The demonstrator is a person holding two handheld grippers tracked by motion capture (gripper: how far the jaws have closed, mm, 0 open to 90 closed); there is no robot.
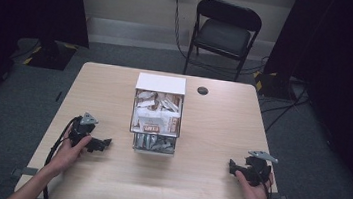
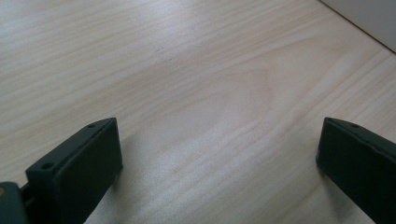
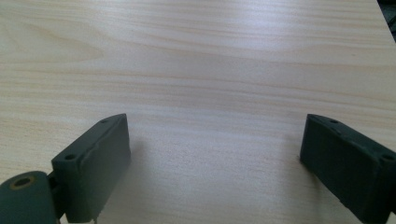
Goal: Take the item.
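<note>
At the left of the high view, the person's left hand is resting on the pale wooden counter, holding the left gripper low over the surface with its fingers pointing toward the middle of the counter. A black cable is trailing from it back along the forearm. In the left gripper view, the two black fingers are standing wide apart with nothing between them, only bare wood grain lying under the gap, and a pale edge is showing at the far upper right corner.

In the middle of the counter, a small white box is sitting with its drawer pulled out toward the person, and the drawer is holding a jumble of wrapped packets in white and brown. A small dark round spot is lying just beyond and to the right of the box.

Past the far edge, a black folding chair is standing on the grey floor.

At the right, the right hand is holding the right gripper near the front corner, well apart from the box. In the right gripper view, its fingers are spread wide and gripping nothing, with bare counter between them.
</note>
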